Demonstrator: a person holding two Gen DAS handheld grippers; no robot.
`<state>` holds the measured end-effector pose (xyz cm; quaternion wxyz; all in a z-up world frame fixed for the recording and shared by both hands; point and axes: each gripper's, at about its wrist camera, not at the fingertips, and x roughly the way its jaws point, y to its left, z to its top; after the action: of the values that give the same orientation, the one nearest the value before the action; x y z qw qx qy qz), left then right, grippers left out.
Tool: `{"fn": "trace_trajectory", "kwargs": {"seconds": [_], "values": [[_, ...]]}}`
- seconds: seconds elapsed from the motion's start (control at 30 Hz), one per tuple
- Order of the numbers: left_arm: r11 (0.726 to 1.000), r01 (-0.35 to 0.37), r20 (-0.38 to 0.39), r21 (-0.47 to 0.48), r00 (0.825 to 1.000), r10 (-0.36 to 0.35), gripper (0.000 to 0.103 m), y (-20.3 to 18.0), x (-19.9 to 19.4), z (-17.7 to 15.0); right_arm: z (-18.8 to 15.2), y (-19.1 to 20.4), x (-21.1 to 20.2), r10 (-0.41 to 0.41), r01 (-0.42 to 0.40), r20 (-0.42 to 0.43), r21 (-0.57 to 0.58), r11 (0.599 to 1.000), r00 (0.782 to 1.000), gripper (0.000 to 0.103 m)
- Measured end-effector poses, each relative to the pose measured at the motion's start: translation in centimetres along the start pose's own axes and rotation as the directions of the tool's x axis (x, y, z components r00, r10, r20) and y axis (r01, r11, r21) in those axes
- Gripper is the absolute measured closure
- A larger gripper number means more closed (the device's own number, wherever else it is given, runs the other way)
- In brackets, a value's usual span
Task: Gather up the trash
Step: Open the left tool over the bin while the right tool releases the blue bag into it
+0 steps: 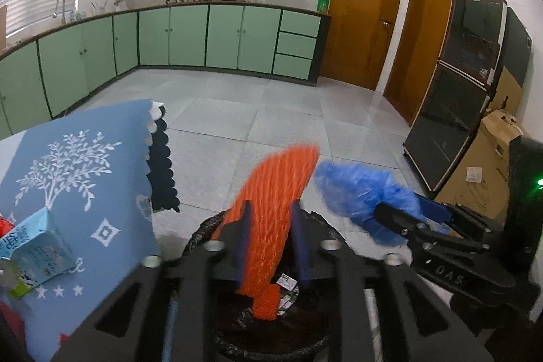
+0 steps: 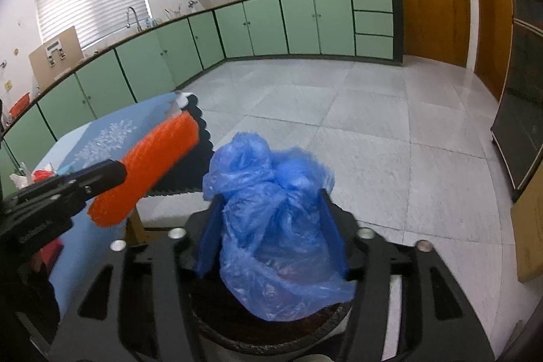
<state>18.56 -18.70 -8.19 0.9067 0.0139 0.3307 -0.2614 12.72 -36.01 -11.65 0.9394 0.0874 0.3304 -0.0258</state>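
Note:
My left gripper [image 1: 269, 216] is shut on an orange foam net [image 1: 278, 192] and holds it above a black-lined trash bin [image 1: 210, 226]. The net also shows in the right wrist view [image 2: 152, 165]. My right gripper [image 2: 271, 202] is shut on a crumpled blue plastic bag [image 2: 271, 219] above the same bin [image 2: 271, 338]. The bag shows at the right in the left wrist view [image 1: 359, 189]. A milk carton [image 1: 30, 250] lies on the blue tablecloth [image 1: 85, 165].
The table with the blue cloth [image 2: 101, 138] stands left of the bin, with more litter [image 2: 34, 175] on it. Green cabinets [image 1: 220, 36] line the far walls. A black cabinet [image 1: 458, 90] and cardboard boxes [image 1: 482, 165] stand at the right.

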Motion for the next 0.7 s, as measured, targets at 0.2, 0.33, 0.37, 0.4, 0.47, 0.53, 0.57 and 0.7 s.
{"fn": "trace_trajectory", "kwargs": {"seconds": [0.2,0.33,0.37,0.4,0.47,0.53,0.57,0.7], "values": [[1.000,0.002,0.006,-0.010,1.000,-0.002,0.059,0.6,-0.8,0.0,-0.6,-0.3,-0.9,-0.031,0.030,0.015,0.018,0.999,0.999,0.022],[0.999,-0.033,0.033,-0.012,0.999,0.033,0.049,1.6,-2.7,-0.1,-0.2,0.6,-2.1,-0.035,0.034,0.038,0.014,0.999,0.999,0.013],[0.999,-0.042,0.037,-0.013,0.998,0.042,0.048,1.8,-3.1,-0.1,-0.1,1.0,-2.5,-0.029,0.029,0.044,0.015,0.999,0.999,0.013],[0.998,-0.054,0.045,-0.018,0.997,0.055,0.046,2.3,-4.0,-0.2,0.1,1.5,-2.9,-0.022,0.021,0.050,0.014,1.000,0.999,0.013],[0.997,-0.072,0.057,-0.029,0.996,0.073,0.043,3.2,-5.3,-0.2,0.3,2.6,-3.6,-0.010,0.009,0.062,0.009,1.000,0.998,0.013],[0.993,-0.108,0.071,-0.038,0.991,0.111,0.042,4.2,-7.1,-0.6,0.5,4.1,-4.3,0.012,-0.012,0.076,-0.001,1.000,0.997,0.013],[0.992,-0.123,0.077,-0.041,0.989,0.126,0.042,4.7,-7.8,-0.8,0.4,4.9,-4.7,0.021,-0.021,0.082,-0.006,1.000,0.996,0.013],[0.979,-0.192,0.090,-0.065,0.976,0.197,0.041,7.2,-11.0,-1.9,0.1,8.6,-6.2,0.054,-0.051,0.100,-0.033,0.998,0.994,0.012]]}}
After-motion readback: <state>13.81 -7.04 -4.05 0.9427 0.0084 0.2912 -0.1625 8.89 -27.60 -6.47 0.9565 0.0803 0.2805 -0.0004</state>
